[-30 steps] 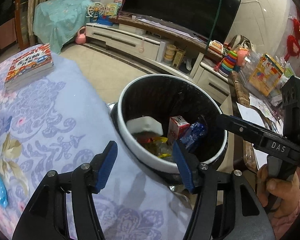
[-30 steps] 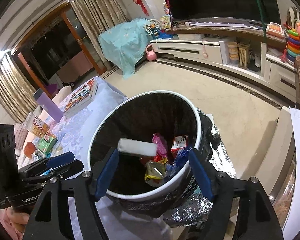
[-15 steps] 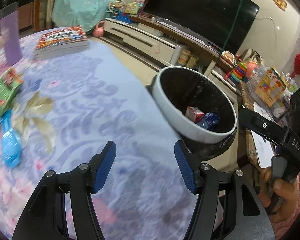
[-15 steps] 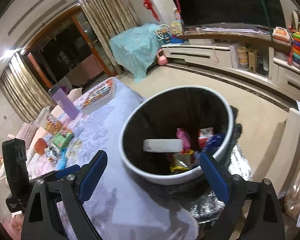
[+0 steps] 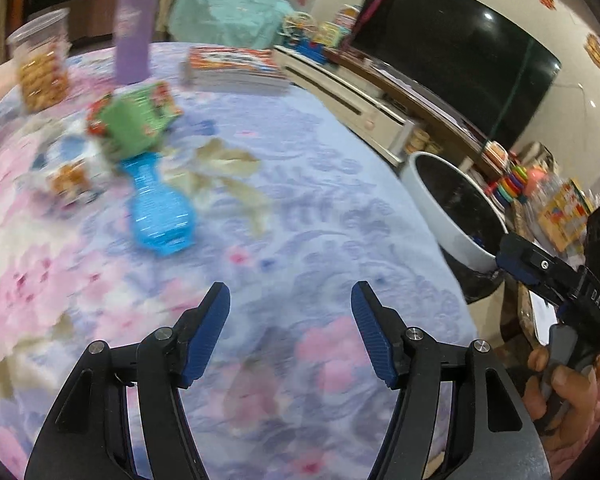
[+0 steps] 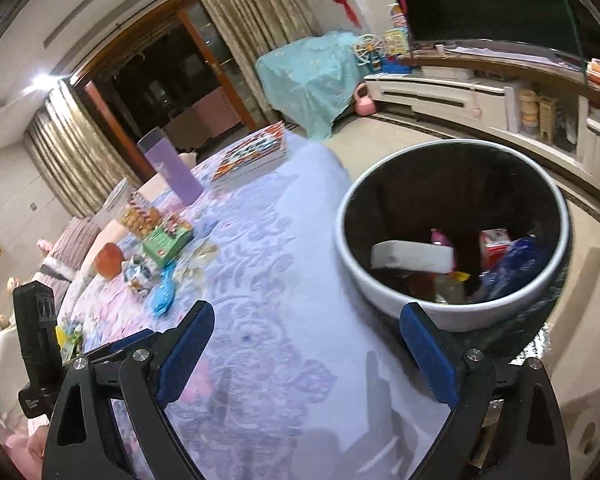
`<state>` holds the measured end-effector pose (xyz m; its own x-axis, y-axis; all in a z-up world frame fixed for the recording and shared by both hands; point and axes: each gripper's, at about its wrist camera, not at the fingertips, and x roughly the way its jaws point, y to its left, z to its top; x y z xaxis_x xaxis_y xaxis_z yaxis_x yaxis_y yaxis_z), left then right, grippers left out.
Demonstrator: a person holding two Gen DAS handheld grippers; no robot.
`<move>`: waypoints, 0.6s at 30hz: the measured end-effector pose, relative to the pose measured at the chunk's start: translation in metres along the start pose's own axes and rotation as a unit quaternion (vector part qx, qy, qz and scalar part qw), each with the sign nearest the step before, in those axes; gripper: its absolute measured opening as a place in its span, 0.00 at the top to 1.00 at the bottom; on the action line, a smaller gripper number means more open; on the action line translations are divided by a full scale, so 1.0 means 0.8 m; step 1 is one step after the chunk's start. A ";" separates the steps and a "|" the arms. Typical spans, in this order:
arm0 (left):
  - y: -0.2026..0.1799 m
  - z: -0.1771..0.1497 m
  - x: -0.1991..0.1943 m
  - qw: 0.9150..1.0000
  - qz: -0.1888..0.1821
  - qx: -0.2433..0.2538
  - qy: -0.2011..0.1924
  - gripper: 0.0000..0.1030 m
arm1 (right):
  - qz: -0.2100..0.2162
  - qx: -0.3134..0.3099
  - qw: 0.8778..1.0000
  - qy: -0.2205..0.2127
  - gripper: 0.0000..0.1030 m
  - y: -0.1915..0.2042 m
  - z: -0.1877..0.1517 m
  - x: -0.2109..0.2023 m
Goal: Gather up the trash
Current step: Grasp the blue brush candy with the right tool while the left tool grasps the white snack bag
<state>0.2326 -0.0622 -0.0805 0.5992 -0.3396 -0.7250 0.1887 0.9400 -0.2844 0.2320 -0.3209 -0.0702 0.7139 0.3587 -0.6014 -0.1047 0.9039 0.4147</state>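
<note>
Over on the far left of the table a clear jar of snacks (image 5: 40, 68) stands near a tall purple bottle (image 5: 134, 36), with a stack of books (image 5: 236, 68) behind them. Nearer in, a green packet (image 5: 134, 118) lies touching a crumpled blue-and-white wrapper (image 5: 74, 172), and a blue plastic piece (image 5: 160, 212) sits just beside both on the flowered tablecloth (image 5: 300, 208). The left gripper (image 5: 290, 332) hangs above bare cloth, its blue pads spread wide and empty; this view is blurred.

Only the right wrist view looks down into the trash bin (image 6: 384, 300) off the table's edge: a white block (image 6: 410, 256), a pink scrap, a red-and-white carton (image 6: 494, 244) and a blue wrapper (image 6: 512, 264) lie inside. From the left, just the bin's white rim and dark wall show. The right gripper (image 6: 308, 350) is spread wide too, holding nothing, one pad overlapping the bin's near rim.
</note>
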 end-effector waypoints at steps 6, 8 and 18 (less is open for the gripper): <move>0.046 -0.008 -0.022 0.999 0.019 -0.035 -0.019 0.38 | 0.018 -0.015 1.000 0.013 0.08 0.031 -0.009 0.017; 0.059 -0.011 -0.028 0.998 0.026 -0.043 -0.022 0.38 | 0.024 -0.022 0.999 0.021 0.08 0.041 -0.012 0.026; 0.127 -0.014 -0.047 0.994 0.063 -0.078 -0.032 0.38 | 0.050 -0.055 0.996 0.048 0.08 0.092 -0.028 0.058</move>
<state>0.2210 0.0455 -0.0892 0.6601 -0.2111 -0.7209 -0.0114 0.9568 -0.2906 0.2417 -0.2321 -0.0827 0.6278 0.4640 -0.6249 -0.2506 0.8806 0.4021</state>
